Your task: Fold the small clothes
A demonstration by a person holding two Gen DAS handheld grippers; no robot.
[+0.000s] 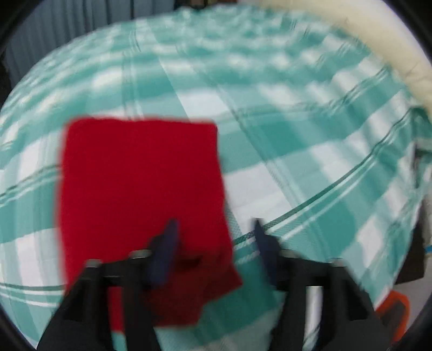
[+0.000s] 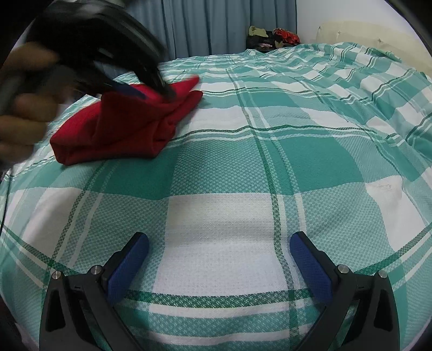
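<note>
A small red garment (image 1: pixel 140 194) lies folded on the bed, blurred in the left wrist view. My left gripper (image 1: pixel 214 229) hovers over its near right corner with its jaws apart; one finger is over the cloth, the other over the sheet. In the right wrist view the red garment (image 2: pixel 121 127) sits at the far left with a loose corner sticking up, and the left gripper (image 2: pixel 151 90) is right above it. My right gripper (image 2: pixel 219 243) is open and empty, low over the sheet, well away from the garment.
The bed is covered by a teal and white checked sheet (image 2: pixel 270 167). A cream headboard (image 2: pixel 364 32) runs along the far right. A pile of clothes (image 2: pixel 272 36) lies at the far edge by grey curtains (image 2: pixel 216 24). An orange object (image 1: pixel 394 310) sits off the bed's edge.
</note>
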